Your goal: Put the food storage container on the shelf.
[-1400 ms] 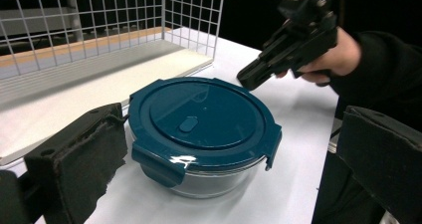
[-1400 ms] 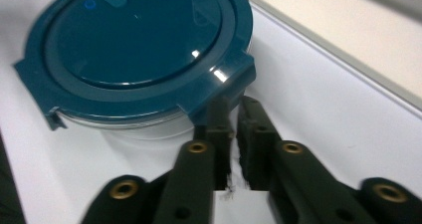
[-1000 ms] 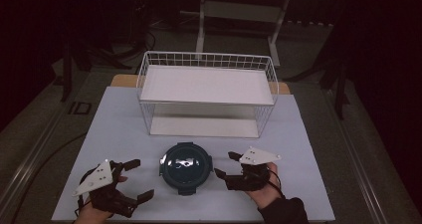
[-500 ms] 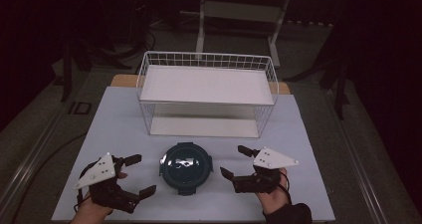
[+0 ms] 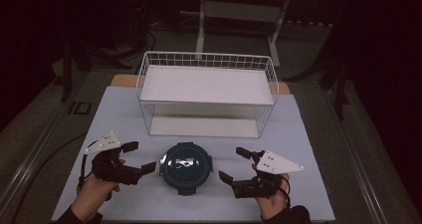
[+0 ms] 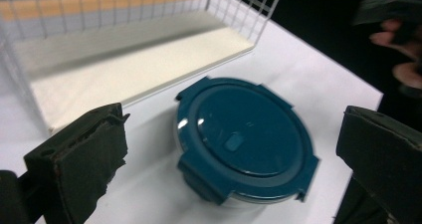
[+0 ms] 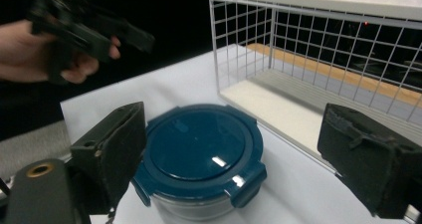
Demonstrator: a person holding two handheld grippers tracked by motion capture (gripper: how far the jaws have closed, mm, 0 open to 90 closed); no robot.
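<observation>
A round container (image 5: 186, 167) is sitting on the white table (image 5: 308, 134), just in front of the wire basket (image 5: 206, 92) and between the two grippers. Its lid is dark teal plastic, smooth and glossy, reflecting the overhead light, with four rectangular latch tabs spaced around the rim. In the right gripper view, a clear wall is showing beneath the lid.

The left gripper (image 5: 140, 157) is hovering just to the left of the container, apart from it. Its jaws are standing wide apart with nothing between the pads. In the left gripper view, the pads (image 6: 79, 159) are showing as black blocks with a rough, frayed foam-like surface.

The right gripper (image 5: 235, 164) is hovering just to the right of the container, not touching it. Its jaws have just been opening and are standing wide apart, holding nothing.

The basket is formed from thin white wire in a square grid, rectangular in outline, with a flat matte white panel on its top and another at its base.
</observation>
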